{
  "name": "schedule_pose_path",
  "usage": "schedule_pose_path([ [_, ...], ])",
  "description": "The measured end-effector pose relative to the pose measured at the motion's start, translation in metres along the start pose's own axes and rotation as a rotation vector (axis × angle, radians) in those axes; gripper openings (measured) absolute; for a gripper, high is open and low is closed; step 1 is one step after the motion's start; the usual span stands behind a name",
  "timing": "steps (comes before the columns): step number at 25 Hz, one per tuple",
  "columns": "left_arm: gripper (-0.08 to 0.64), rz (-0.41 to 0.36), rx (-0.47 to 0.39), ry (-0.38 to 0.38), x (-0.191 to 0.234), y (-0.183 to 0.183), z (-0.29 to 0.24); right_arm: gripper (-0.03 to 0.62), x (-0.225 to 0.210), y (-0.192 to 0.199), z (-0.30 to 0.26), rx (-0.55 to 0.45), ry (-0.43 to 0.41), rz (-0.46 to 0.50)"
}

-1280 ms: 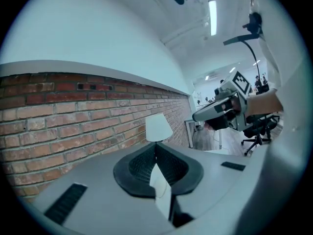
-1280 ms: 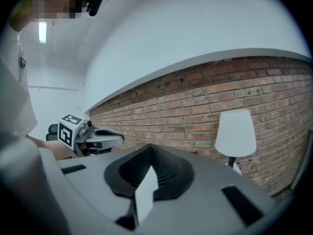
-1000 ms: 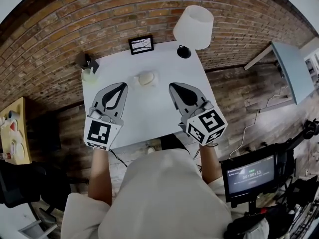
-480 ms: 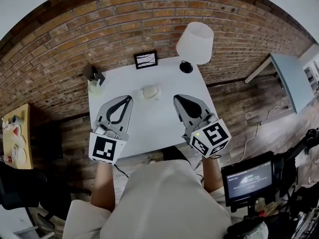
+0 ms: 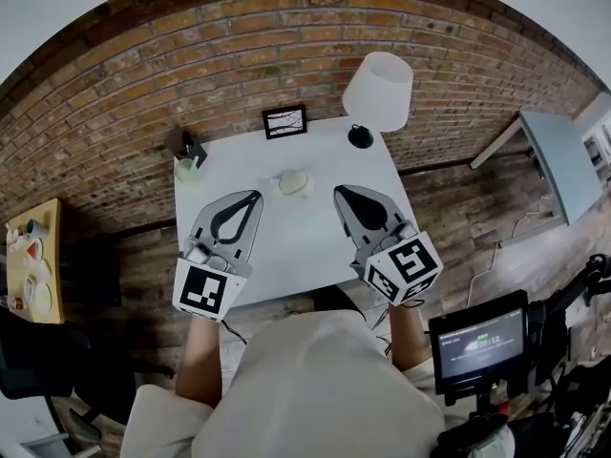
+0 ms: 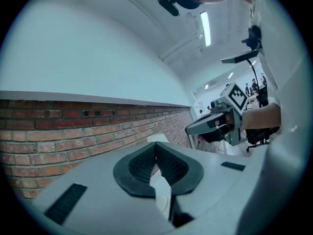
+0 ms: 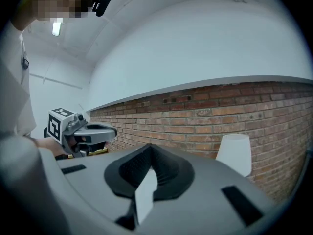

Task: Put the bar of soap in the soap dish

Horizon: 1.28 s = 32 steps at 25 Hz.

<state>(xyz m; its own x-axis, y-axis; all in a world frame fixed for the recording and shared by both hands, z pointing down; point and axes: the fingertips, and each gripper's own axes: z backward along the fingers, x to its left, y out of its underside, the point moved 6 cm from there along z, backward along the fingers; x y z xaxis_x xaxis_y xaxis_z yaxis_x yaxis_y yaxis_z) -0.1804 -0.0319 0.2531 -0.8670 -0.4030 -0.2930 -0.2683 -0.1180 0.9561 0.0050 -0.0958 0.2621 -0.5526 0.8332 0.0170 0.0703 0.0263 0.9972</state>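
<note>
A pale cream bar of soap [image 5: 294, 183] lies at the middle of the white table [image 5: 286, 246], seemingly in a small white soap dish; I cannot tell the two apart. My left gripper [image 5: 256, 197] hovers to the soap's near left, shut and empty. My right gripper [image 5: 339, 194] hovers to its near right, also shut and empty. Both point level toward the brick wall. The left gripper view shows closed jaws [image 6: 156, 145] and the right gripper [image 6: 220, 124] beyond. The right gripper view shows closed jaws [image 7: 149, 147] and the left gripper [image 7: 80, 131].
A white lamp [image 5: 378, 91] stands at the table's far right corner, a small picture frame [image 5: 285, 121] at the far edge, a green cup [image 5: 187, 172] and a dark object [image 5: 194, 147] at the far left. A monitor [image 5: 480, 341] stands at lower right.
Both grippers have risen slightly, side by side, and stayed shut. The soap has not moved on the table.
</note>
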Motion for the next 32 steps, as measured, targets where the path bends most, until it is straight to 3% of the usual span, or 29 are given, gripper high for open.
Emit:
schedule_pose_path([
  [32,0.007,0.009,0.028,0.020,-0.012,0.009,-0.013,-0.001,-0.010,0.014,0.008,0.028,0.040,-0.003],
])
